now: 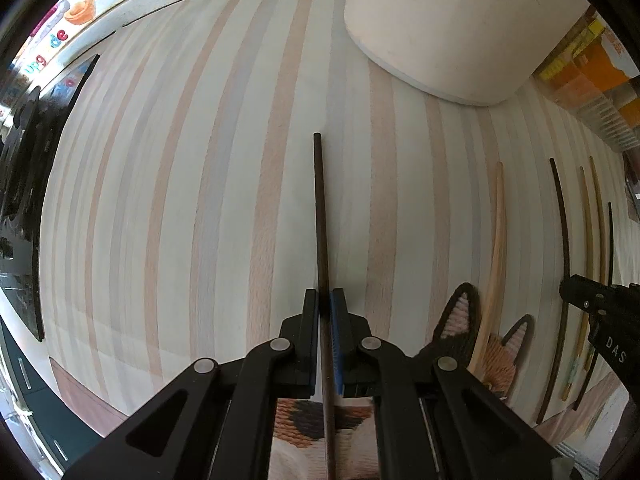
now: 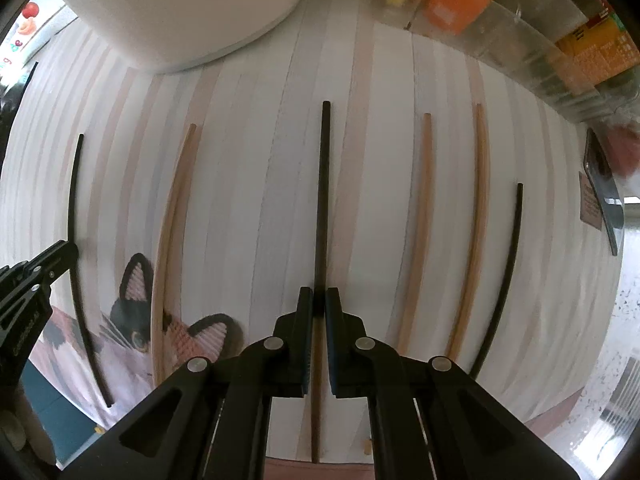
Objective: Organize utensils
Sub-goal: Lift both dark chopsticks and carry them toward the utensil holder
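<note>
Both hand-held grippers pinching dark chopsticks over the striped tabletop.

Left hand-held gripper (image 1: 325,300): jaws pressed together on a dark brown chopstick (image 1: 320,216), which runs straight ahead between the pads toward the cream container (image 1: 448,28). Right hand-held gripper (image 2: 319,298): jaws closed tight on a black chopstick (image 2: 324,200), also pointing toward the container. Other sticks lie loose on the striped tabletop (image 2: 260,160), roughly parallel w/ each other: a light wooden pair (image 2: 172,220) left of the right gripper, its lower part across the cat-pattern cloth (image 2: 140,320); two light wooden ones (image 2: 420,220) and another black one (image 2: 508,272) to its right. Clear bins w/ orange packs (image 2: 500,8) along the far edge; contents too blurred to read, probably boxed goods.
</note>
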A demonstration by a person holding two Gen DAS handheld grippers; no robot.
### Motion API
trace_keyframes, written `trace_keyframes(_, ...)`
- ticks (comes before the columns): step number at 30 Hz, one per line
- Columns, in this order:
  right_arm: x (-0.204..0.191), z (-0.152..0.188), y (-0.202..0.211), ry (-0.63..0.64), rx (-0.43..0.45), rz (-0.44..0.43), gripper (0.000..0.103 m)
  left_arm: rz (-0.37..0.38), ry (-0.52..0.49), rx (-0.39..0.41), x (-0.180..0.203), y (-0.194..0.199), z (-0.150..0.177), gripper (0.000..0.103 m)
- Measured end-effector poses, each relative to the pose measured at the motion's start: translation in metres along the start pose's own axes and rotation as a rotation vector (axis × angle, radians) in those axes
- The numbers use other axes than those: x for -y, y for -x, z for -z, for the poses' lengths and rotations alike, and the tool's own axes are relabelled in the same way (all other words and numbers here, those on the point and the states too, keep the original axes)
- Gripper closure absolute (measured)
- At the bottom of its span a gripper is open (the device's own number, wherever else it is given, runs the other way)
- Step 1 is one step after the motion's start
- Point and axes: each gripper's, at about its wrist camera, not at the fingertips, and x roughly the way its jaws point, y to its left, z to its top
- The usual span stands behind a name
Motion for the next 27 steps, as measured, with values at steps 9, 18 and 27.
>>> trace_keyframes(9,0.004,-0.021,-0.004,-0.046,-0.005,-0.015,0.095,-0.001,-0.011,-0.003,0.008,0.002,-0.008,0.099)
trace_keyframes(18,0.018,-0.022,-0.007,-0.066,0.014,-0.006,0.095,-0.024,-0.034,-0.006,0.019,-0.001,-0.02,0.099)
trace_keyframes(27,0.005,0.002,0.002,-0.104,0.066,0.005,0.096,-0.04,-0.044,0.025,0.031,-0.003,-0.021,0.1)
